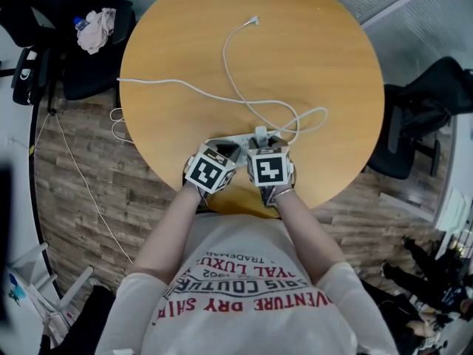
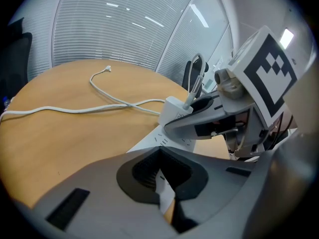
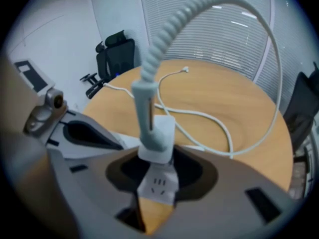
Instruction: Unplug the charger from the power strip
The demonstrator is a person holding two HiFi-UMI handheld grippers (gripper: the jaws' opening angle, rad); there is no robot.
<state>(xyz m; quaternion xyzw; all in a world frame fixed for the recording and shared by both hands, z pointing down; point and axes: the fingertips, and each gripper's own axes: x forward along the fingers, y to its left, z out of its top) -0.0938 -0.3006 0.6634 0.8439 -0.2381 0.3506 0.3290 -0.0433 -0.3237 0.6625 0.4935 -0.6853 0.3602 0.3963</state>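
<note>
A white power strip [image 1: 230, 143] lies near the front edge of the round wooden table [image 1: 310, 50]. A white charger [image 1: 261, 133] stands plugged into it, and its cable [image 1: 244, 72] loops away across the table. In the right gripper view the charger [image 3: 159, 136] sits snugly between the jaws of my right gripper [image 3: 154, 193], which are shut on its sides, with a socket of the strip [image 3: 158, 187] just below. My left gripper [image 2: 167, 203] is nearly closed, its tips down on the strip [image 2: 169, 139] left of the charger [image 2: 173, 109].
The strip's cord [image 1: 162, 82] runs off the table's left edge to the wooden floor. The charger cable's free plug [image 1: 253, 21] lies at the far side. Black chairs stand at the left [image 1: 89, 58] and right [image 1: 429, 109].
</note>
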